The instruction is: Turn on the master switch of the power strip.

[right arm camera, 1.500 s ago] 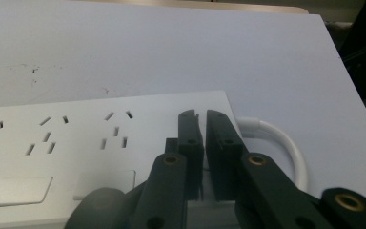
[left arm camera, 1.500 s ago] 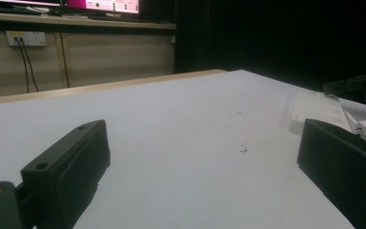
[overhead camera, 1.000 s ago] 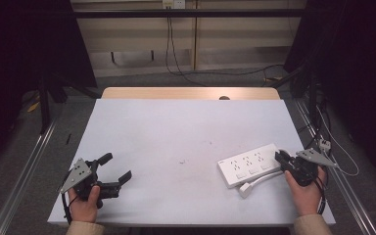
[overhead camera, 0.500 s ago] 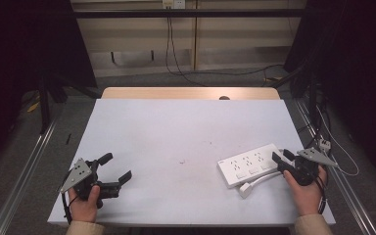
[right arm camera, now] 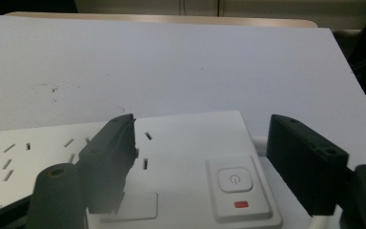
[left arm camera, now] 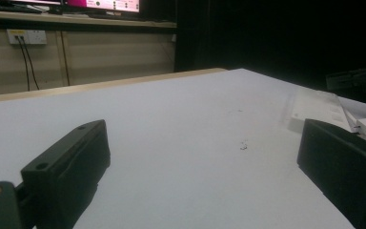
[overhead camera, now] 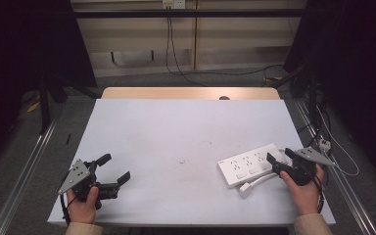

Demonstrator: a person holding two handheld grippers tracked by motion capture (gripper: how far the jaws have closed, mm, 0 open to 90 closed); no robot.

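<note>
A white power strip (overhead camera: 247, 165) lies flat on the white table (overhead camera: 186, 132) at the right, its cord and white plug (overhead camera: 245, 189) curled along its near side. My right gripper (overhead camera: 280, 156) is at the strip's right end. In the right gripper view its jaws have just been opening and now stand wide; the gripper (right arm camera: 205, 160) is open. One jaw hangs over the strip (right arm camera: 181, 143), the other past its edge, and the power button (right arm camera: 236, 180) lies between them, untouched. My left gripper (overhead camera: 113, 168) rests open near the front left with nothing in it (left arm camera: 205, 162).
A wooden strip (overhead camera: 191, 93) edges the table's far side. Cables run over the floor behind and to the right of the table. A small dark speck (overhead camera: 181, 161) marks the tabletop near the middle.
The right gripper's jaws have spread apart at the power strip's end. Both hands and the strip have stayed where they were.
</note>
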